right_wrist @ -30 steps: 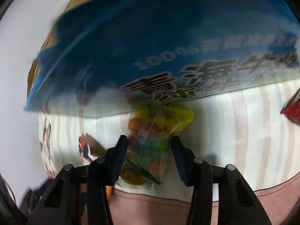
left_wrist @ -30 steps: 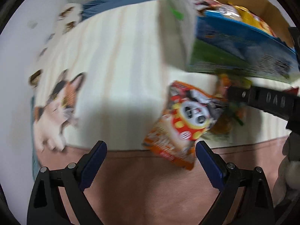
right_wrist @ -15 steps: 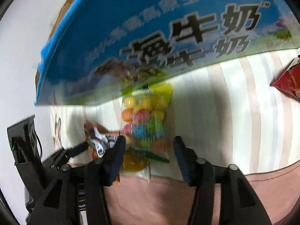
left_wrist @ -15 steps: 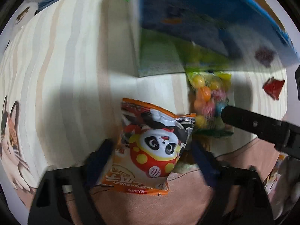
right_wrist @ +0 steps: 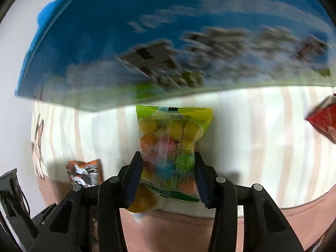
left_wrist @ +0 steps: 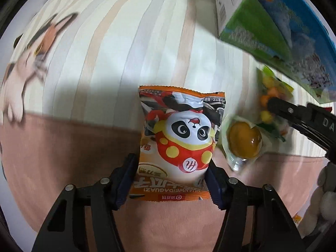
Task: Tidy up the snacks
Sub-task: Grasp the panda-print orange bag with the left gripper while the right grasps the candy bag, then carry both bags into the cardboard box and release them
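left gripper: pointing down, jaws just closing | right gripper: same

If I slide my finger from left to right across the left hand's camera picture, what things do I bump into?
Cat picture on the cloth → orange panda snack bag between the left gripper jaws → clear packet with a yellow-orange ball → colourful candy bag → black right gripper.

Panda packet left of candy bag, box behind
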The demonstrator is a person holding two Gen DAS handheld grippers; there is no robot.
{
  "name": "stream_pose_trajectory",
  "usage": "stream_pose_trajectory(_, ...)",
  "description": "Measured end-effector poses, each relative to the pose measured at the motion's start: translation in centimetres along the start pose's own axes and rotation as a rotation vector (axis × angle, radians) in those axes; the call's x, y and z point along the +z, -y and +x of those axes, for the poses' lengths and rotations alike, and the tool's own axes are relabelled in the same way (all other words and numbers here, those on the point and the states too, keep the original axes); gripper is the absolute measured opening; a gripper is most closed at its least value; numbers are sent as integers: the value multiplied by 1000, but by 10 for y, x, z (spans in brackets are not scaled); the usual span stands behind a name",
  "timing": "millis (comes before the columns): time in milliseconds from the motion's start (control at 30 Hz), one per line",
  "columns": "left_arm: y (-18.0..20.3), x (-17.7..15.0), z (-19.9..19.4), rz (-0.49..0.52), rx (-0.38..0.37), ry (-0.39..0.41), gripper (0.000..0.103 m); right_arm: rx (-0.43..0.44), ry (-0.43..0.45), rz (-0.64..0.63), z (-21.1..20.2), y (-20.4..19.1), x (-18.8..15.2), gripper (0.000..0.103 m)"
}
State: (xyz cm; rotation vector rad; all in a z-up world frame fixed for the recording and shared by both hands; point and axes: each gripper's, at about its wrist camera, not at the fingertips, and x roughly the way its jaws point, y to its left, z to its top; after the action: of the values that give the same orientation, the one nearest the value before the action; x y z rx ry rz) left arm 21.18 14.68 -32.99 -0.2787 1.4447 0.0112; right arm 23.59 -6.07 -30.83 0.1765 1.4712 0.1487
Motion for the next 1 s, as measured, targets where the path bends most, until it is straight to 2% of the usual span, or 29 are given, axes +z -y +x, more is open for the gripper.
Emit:
stream_pose_trajectory(133,-8,-6,1,-29,-13,0,59,-9,-42,-33,-11,26,-25,48)
stream_pose_trajectory(267,0,-22,1,-35,-24,-8,59,-19,-88,-47,-21,51,-58,48)
stream_pose_trajectory(467,6,-55,11,-8,-38,-93,59,-10,-188,-61,-24,70,-106,48)
stream_pose_trajectory(533,8,-57,16,8,-26,-110,60,-9,-207,-74,-21,69,-112,48)
stream_pose_trajectory(700,13,-47,26,-7,-2,-117,61,46,-207,36,-14,80,-111,56)
stream_pose_trajectory(800,21,-46,28,-8,9,-119,61,43,-202,52,-19,91,-108,60)
stream_pose_trajectory(900,45,-38,33,-25,6,-108,64,28,-195,49,-17,84,-107,61)
stream_pose_trajectory(1000,44,-45,35,-44,8,-96,64,31,-190,63,-11,70,-112,61)
